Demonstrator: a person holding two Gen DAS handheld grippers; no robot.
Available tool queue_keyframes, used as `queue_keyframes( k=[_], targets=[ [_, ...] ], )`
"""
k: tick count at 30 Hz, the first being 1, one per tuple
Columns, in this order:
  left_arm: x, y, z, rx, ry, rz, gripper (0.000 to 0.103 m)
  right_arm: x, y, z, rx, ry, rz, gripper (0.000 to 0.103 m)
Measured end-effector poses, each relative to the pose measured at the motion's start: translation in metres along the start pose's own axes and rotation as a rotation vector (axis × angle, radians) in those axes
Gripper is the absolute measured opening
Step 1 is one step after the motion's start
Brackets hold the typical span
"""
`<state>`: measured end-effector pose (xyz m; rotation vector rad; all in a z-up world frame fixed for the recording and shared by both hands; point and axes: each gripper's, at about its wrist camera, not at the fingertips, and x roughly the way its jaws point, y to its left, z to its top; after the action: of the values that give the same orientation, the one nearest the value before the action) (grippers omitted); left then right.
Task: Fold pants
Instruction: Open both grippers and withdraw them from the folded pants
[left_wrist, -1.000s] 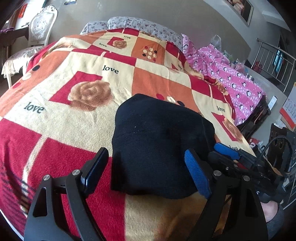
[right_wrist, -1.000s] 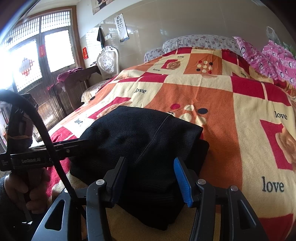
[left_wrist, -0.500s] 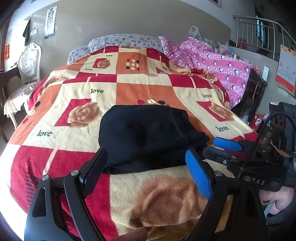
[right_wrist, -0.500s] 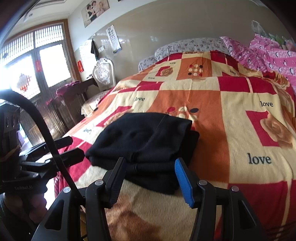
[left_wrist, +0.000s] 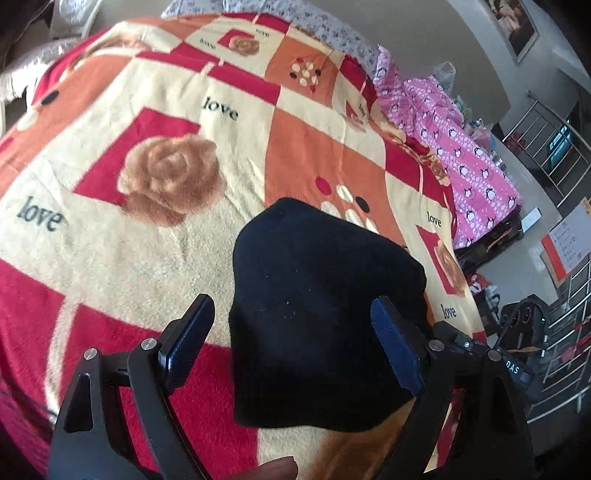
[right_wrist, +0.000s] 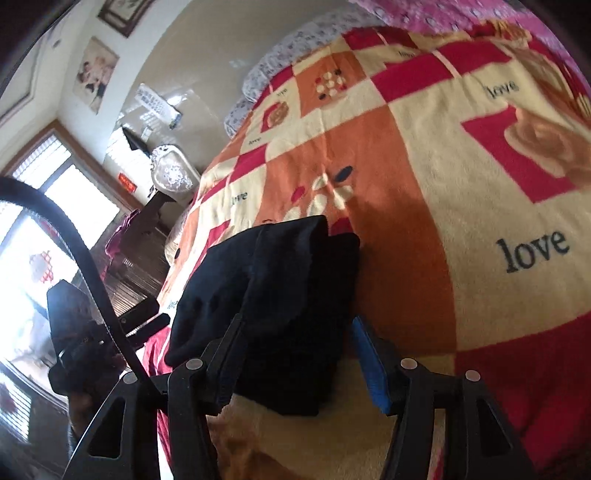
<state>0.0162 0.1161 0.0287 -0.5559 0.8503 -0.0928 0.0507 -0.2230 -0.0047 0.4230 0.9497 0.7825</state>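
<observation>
The black pants (left_wrist: 317, 314) lie folded into a compact stack near the front edge of the bed; they also show in the right wrist view (right_wrist: 273, 291). My left gripper (left_wrist: 291, 343) is open and empty, just above the near part of the stack, its fingers (left_wrist: 188, 336) either side of it. My right gripper (right_wrist: 295, 354) is open and empty over the stack's near right corner. The left gripper (right_wrist: 144, 321) shows at the left of the right wrist view.
The bed is covered by a red, orange and cream "love" blanket (left_wrist: 184, 177). A pink patterned quilt (left_wrist: 458, 147) lies along its right side, pillows (left_wrist: 314, 26) at the head. A white chair (right_wrist: 173, 173) stands left of the bed. Railings (left_wrist: 554, 147) stand at far right.
Both grippers pulled back from the folded pants, then moved in again close over the stack and tilted down. The pants have not moved. Both stayed open.
</observation>
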Motion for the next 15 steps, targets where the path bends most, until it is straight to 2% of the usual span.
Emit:
queue_keyframes(
  k=[2,3,6,7,8,9,10,11,13,15],
  targets=[
    [0.016,0.003,0.003,-0.012,0.051,-0.033,0.087,0.014,-0.014,0.007,0.085,0.04,0.052,0.057],
    [0.021,0.003,0.003,-0.014,0.056,-0.056,0.087,0.014,-0.014,0.009,0.083,0.024,0.057,0.057],
    [0.02,0.003,0.004,-0.022,0.03,-0.082,0.086,0.025,-0.006,0.014,0.012,0.067,0.064,0.057],
    [0.019,0.005,0.005,-0.027,0.029,-0.082,0.078,0.026,-0.003,0.014,-0.017,0.064,0.059,0.051],
    [0.018,0.004,0.005,-0.023,0.031,-0.067,0.064,0.026,-0.002,0.014,-0.034,0.058,0.05,0.045],
    [0.016,0.003,0.006,-0.015,0.023,-0.06,0.06,0.024,-0.003,0.014,-0.048,0.053,0.054,0.042],
    [0.014,0.0,0.007,0.0,0.014,-0.055,0.051,0.022,-0.003,0.015,-0.066,0.047,0.058,0.035],
    [0.013,-0.004,0.009,0.022,0.003,-0.038,0.046,0.02,-0.002,0.016,-0.088,0.045,0.061,0.031],
    [0.014,-0.016,0.016,0.075,-0.014,-0.011,0.04,0.016,0.004,0.019,-0.137,0.038,0.048,0.029],
    [0.022,-0.022,0.029,0.088,-0.023,-0.022,0.039,0.016,0.009,0.031,-0.181,0.018,0.017,0.028]
  ],
)
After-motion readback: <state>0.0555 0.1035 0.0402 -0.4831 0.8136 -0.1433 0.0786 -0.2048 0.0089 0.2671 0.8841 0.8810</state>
